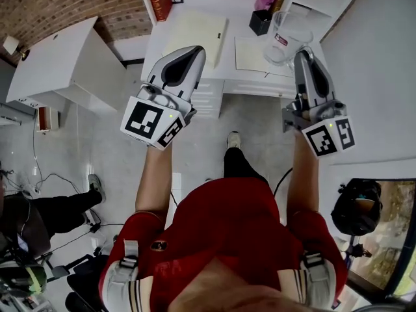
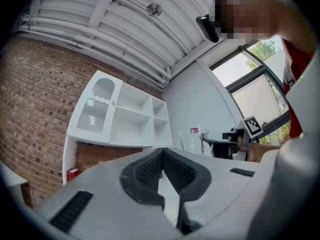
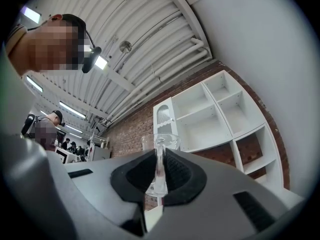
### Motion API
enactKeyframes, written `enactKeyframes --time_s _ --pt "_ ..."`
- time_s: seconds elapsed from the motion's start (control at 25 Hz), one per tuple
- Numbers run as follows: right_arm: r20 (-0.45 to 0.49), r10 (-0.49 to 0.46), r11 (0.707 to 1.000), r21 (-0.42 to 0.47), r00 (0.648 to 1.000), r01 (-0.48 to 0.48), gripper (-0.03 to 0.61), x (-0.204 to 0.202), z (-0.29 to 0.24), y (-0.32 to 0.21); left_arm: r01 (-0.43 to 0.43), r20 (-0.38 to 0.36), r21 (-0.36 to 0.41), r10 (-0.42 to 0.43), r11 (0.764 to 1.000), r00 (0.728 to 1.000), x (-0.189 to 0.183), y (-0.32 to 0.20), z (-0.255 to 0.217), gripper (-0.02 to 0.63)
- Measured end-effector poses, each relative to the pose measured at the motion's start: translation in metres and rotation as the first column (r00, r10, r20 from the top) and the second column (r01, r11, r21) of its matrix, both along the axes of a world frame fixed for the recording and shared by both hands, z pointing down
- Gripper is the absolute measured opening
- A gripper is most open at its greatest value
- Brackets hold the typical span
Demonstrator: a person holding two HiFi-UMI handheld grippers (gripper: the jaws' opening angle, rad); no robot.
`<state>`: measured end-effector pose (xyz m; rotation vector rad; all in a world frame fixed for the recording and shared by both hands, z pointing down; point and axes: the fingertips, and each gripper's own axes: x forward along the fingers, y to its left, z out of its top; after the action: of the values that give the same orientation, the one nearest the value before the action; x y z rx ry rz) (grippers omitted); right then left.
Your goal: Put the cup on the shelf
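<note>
The right gripper was clenched tight on the handle of the clear glass cup, and the cup was held up at one o'clock in the head view, seen against the white desk. In the right gripper view, the white shelf stood at two o'clock from the cup, well apart from it. The left gripper hung at eleven o'clock, jaws pressed together on nothing.
</note>
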<state>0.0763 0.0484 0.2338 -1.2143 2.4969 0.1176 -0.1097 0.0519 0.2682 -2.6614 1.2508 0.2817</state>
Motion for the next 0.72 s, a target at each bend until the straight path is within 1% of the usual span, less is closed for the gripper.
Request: enactKeyframes --time_s 0.12,0.28,0.44,0.56,0.72 --pt "0.014 -0.008 1.0 0.008 1.0 0.008 0.025 0.01 0.002 -0.034 0.017 0.007 -0.003 -0.017 1.0 1.0 0.002 -0.033 0.0 0.006" --pt "0.015 -0.018 1.0 0.011 1.0 0.018 0.025 0.025 0.004 -0.092 0.041 0.018 -0.01 -0.041 0.999 0.999 0.009 -0.092 -0.005 0.006" --pt "0.014 -0.027 1.0 0.015 1.0 0.027 0.025 0.041 0.001 -0.153 0.053 0.042 -0.026 -0.051 0.998 0.998 0.026 -0.153 -0.005 0.006" --pt "0.013 -0.052 0.998 0.019 0.999 0.052 0.025 0.05 -0.001 -0.195 0.068 0.055 -0.037 -0.066 0.997 0.996 0.039 -0.194 -0.004 0.006" --pt "0.014 -0.089 0.995 0.036 0.996 0.088 0.025 0.062 -0.007 -0.243 0.081 0.07 -0.03 -0.079 0.996 0.994 0.06 -0.243 -0.007 0.006"
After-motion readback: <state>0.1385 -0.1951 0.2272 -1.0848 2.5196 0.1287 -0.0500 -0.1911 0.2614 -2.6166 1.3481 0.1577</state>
